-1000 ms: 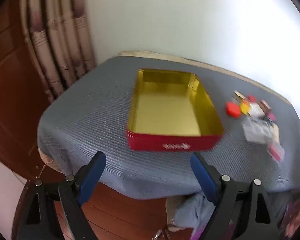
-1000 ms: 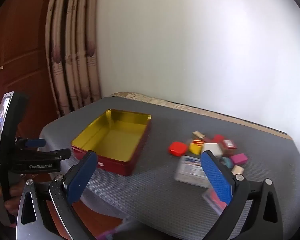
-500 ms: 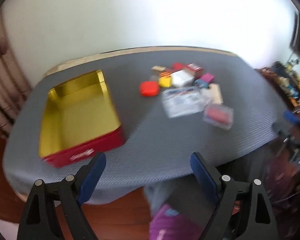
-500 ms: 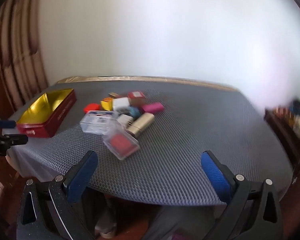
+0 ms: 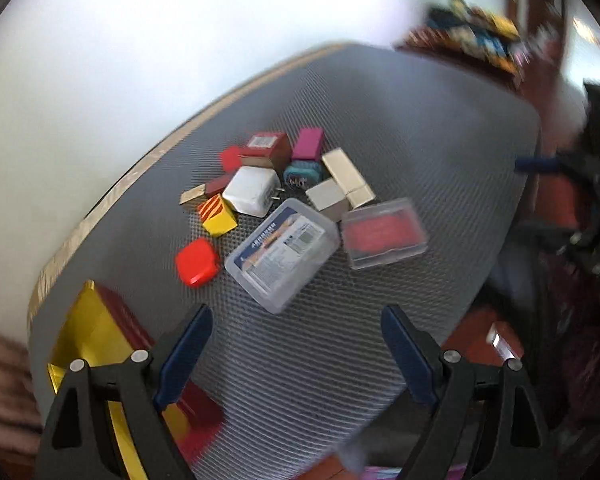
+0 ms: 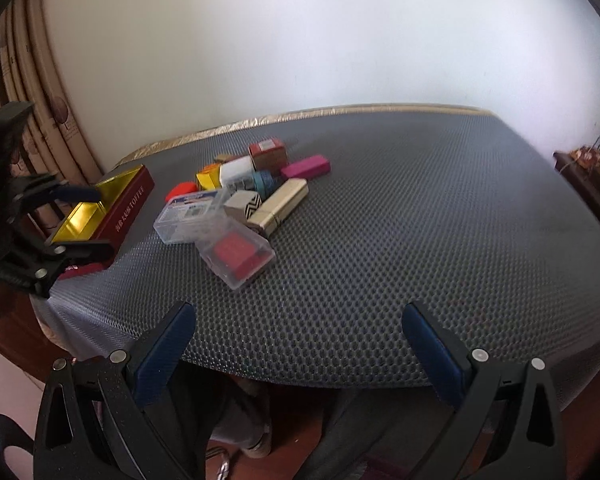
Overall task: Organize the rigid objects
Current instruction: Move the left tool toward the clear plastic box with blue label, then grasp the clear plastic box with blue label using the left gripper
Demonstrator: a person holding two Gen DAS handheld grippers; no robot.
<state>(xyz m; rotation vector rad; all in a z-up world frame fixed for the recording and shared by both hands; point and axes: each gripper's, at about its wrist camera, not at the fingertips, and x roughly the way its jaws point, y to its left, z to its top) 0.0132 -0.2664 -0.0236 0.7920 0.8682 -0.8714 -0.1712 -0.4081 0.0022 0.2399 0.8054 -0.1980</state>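
We hold both claws apart and empty. Our left gripper [image 5: 296, 336] hangs over the near corner of the red toffee tin [image 6: 130, 204], and our right gripper [image 6: 300, 332] sits off the near edge of the table [image 6: 440, 240], well apart from the pile.

The things to sort lie bunched together at the middle-left of the table, just beside the open tin, whose gold lining shows nothing inside as far as we can see.

The risks, as we judge them, come from the crowding. The two clear plastic cases, the labelled clear box [image 5: 282, 254] and the clear case with a red insert [image 5: 384, 232], have smooth hard walls that our pads may slip on, and they lie against their neighbours. Closing on one may nudge the gold rectangular case [image 6: 280, 208] or the small black-and-white patterned box [image 6: 246, 205] aside. The left-wrist view is smeared, so aiming from it is unsure. The tin is light sheet metal with a thin rim near the table's edge; a knock from our left claw might shove it off.

The white plug adapter [image 5: 252, 192] is glossy, with rounded corners and prongs. The red rounded block [image 5: 198, 267] and the yellow striped box [image 5: 217, 216] are small and blocky. The table cover is a grey dimpled mesh mat, which we judge grippy.
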